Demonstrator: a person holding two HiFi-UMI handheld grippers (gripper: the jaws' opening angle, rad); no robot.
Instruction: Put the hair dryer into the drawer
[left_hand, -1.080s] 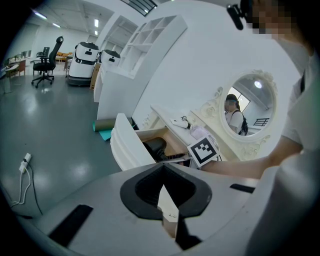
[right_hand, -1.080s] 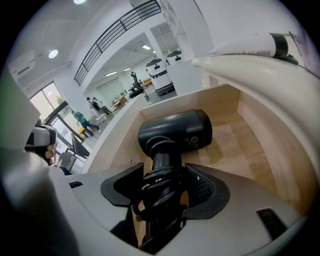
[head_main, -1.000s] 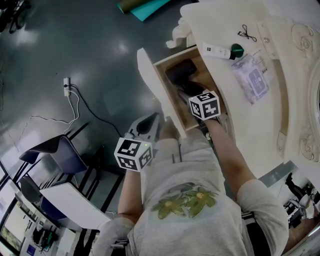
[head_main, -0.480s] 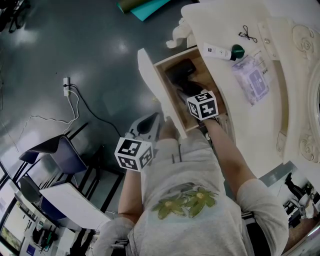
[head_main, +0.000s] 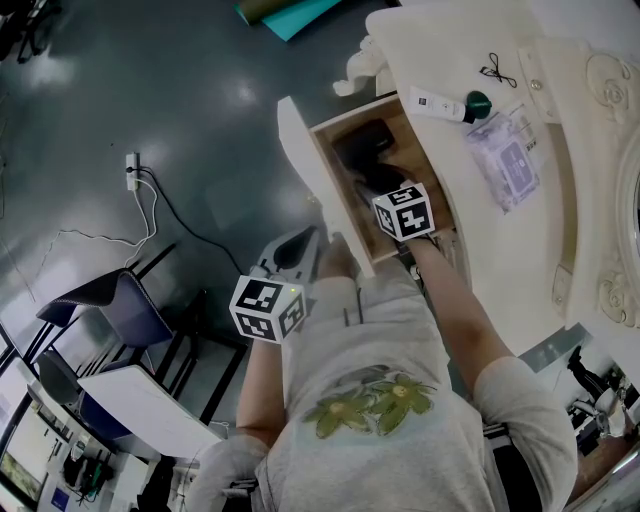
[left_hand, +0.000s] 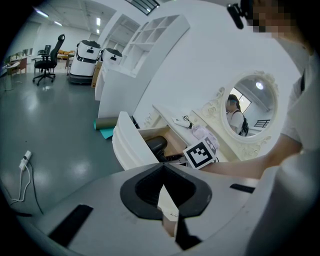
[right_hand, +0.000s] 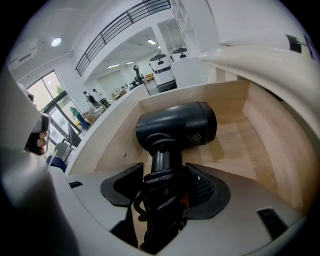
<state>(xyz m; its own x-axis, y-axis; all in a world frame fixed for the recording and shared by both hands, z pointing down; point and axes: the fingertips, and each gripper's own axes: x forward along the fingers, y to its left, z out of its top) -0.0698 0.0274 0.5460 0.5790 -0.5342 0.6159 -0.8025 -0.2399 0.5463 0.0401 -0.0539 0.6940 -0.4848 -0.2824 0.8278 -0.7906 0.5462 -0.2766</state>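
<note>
The black hair dryer (head_main: 362, 140) lies inside the open wooden drawer (head_main: 300, 160) of the cream dressing table. My right gripper (head_main: 385, 188) reaches into the drawer from the near end, under its marker cube. In the right gripper view the dryer's head (right_hand: 177, 130) points at the drawer's far wall (right_hand: 260, 130). Its handle, with the cord wound round it, sits between the jaws of my right gripper (right_hand: 162, 187), and both pads touch it. My left gripper (head_main: 298, 248) hangs near the person's waist, outside the drawer front. In its own view the left gripper (left_hand: 162, 192) is shut on nothing.
On the tabletop lie a white bottle with a green cap (head_main: 447, 103), a small black hair tie (head_main: 490, 68) and a clear packet (head_main: 505, 160). A teal roll (head_main: 285, 12), a power strip with its cable (head_main: 133, 172) and chairs (head_main: 120, 310) are on the dark floor.
My right gripper has shifted slightly further along the drawer with the dryer. The left gripper has stayed where it was.
</note>
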